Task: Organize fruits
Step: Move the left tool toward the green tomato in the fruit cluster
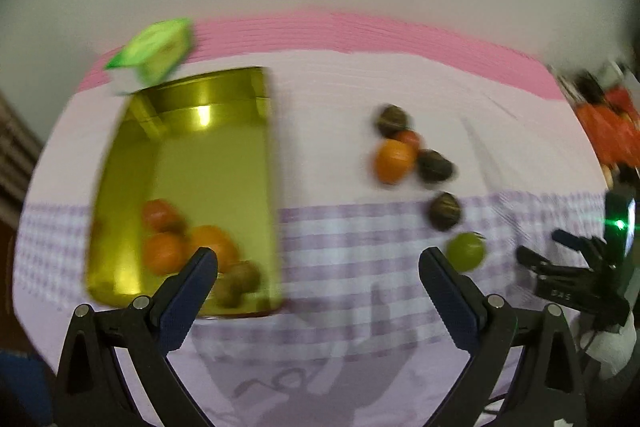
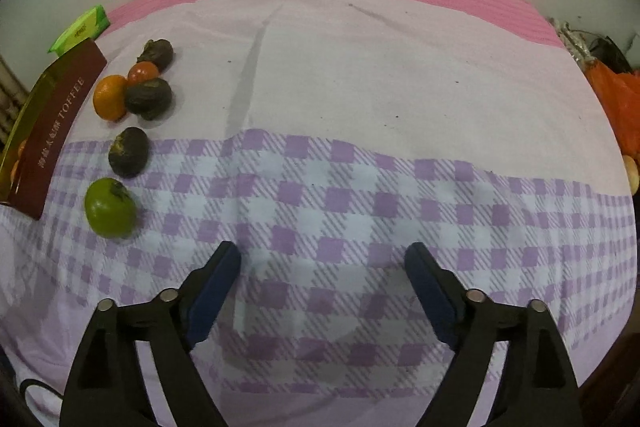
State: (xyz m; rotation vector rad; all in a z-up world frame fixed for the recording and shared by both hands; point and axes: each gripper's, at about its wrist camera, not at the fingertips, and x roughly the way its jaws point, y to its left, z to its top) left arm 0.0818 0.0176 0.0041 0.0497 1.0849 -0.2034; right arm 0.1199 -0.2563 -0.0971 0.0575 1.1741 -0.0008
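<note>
While the left wrist view is smeared by blur, it alone looks down into the gold tin (image 1: 188,163), where several orange fruits (image 1: 168,251) and a brownish one (image 1: 240,281) lie in its near end. The right wrist view sees only the tin's maroon side lettered TOFFEE (image 2: 52,131), at its left edge. Both views show the loose fruit on the checked cloth (image 2: 360,207): an orange (image 2: 110,97), a small red-orange fruit (image 2: 143,72), three dark brown fruits (image 2: 149,98) and a green fruit (image 2: 109,207).

The left gripper (image 1: 318,263) is spread wide with nothing between its fingers; the tin lies under its left finger, and the green fruit (image 1: 466,251) sits just beside its right fingertip. The right gripper (image 2: 322,259) is also wide apart and empty, over bare cloth, with the green fruit well to its left. The left view catches the right gripper at its right edge.
</note>
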